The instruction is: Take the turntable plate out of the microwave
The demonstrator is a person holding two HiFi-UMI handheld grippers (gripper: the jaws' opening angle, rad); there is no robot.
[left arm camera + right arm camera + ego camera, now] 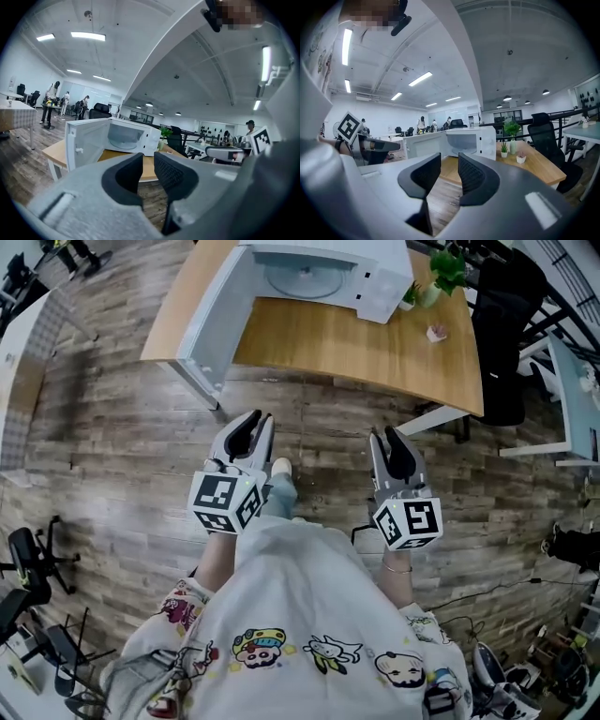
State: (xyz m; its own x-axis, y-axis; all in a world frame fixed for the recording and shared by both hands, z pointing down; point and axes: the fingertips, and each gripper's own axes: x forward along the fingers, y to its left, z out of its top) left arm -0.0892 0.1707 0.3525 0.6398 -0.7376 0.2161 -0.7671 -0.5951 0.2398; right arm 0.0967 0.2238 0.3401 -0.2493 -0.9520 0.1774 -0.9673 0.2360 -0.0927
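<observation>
While left gripper (pixel 261 423) and right gripper (pixel 384 439) fingers (pixel 172 174) are gaping narrowly, empty, turntable plate (pixel 305 279) is lying well ahead, slightly nearer left

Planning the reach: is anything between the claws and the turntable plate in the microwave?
Nothing visible. The door of the white microwave hangs open to the left, leaving the round glass turntable plate exposed in the cavity. The left claw and right claw are open and empty, with only wooden floor and table edge ahead.
</observation>
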